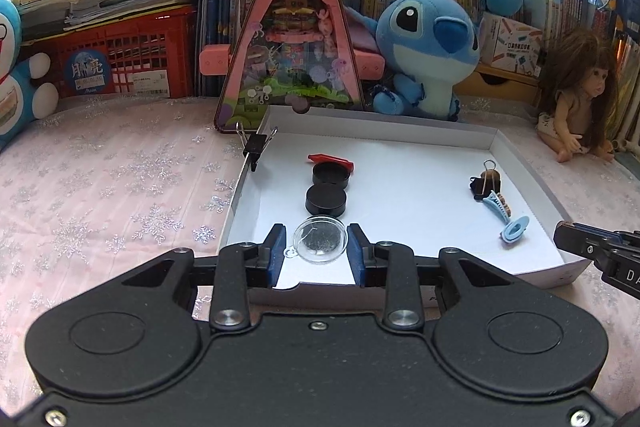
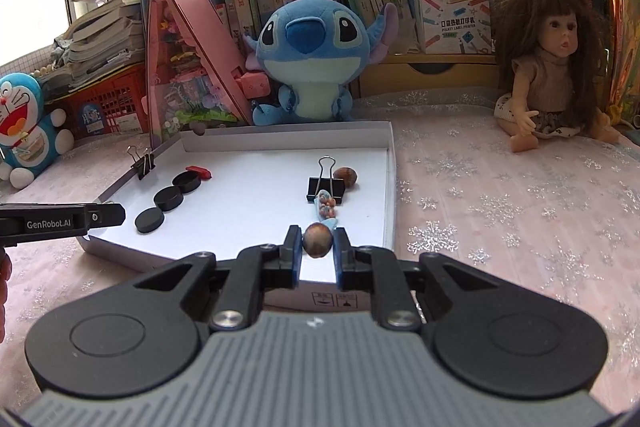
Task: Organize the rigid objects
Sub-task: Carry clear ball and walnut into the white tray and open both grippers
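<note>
I am in the placing step, I think: each of my grippers carries one small piece over the near end of the white tray (image 1: 528, 167). My left gripper (image 1: 318, 247) has its fingers clamped on a clear round dome (image 1: 319, 238), which sits at the near end of a column running toward twelve o'clock: two black discs (image 1: 325, 199), then a red piece (image 1: 330, 159). My right gripper (image 2: 317, 243) is closed tight on a brown nut (image 2: 317, 239), in line with the blue hair clip (image 2: 326, 205), the black binder clip (image 2: 326, 187) and a second nut (image 2: 345, 174) beyond it. The next move, as I judge it, is to lower each piece onto bare tray floor at the near end of its row and ease the fingers apart without nudging a neighbour. Room is tight ahead: the nearest disc lies just beyond the dome, the hair clip just beyond the nut. The middle strip of the tray is bare. The tray's low wall stands at three o'clock of my right fingers, and another binder clip (image 1: 256, 143) grips the wall at eleven o'clock of my left.
</note>
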Demonstrator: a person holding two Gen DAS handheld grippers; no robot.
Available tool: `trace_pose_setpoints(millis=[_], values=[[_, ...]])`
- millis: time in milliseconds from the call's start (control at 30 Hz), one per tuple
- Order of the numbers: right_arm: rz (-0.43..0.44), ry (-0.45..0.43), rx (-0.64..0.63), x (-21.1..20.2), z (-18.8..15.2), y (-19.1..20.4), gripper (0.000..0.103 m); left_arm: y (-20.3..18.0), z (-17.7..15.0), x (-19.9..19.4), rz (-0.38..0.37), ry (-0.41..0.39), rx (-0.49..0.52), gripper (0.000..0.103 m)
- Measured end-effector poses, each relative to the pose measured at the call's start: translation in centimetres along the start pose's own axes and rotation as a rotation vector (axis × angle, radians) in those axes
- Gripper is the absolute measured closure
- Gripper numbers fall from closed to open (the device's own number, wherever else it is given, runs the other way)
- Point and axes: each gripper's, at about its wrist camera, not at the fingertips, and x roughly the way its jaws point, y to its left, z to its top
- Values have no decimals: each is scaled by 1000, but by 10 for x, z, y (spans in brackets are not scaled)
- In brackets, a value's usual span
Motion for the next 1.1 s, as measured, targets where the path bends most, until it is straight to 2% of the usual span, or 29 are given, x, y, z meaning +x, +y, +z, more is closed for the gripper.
trace_pose_setpoints(millis=[600,967,1100], values=[[-13,62,39,22,3,-6,83,0,-2,21,17,49,28,72],[-5,148,76,39,8,-9,83,-4,1,24,31,62,70,72],[-22,160,57,41,8,-6,83,-6,1,25,39,64,83,69]])
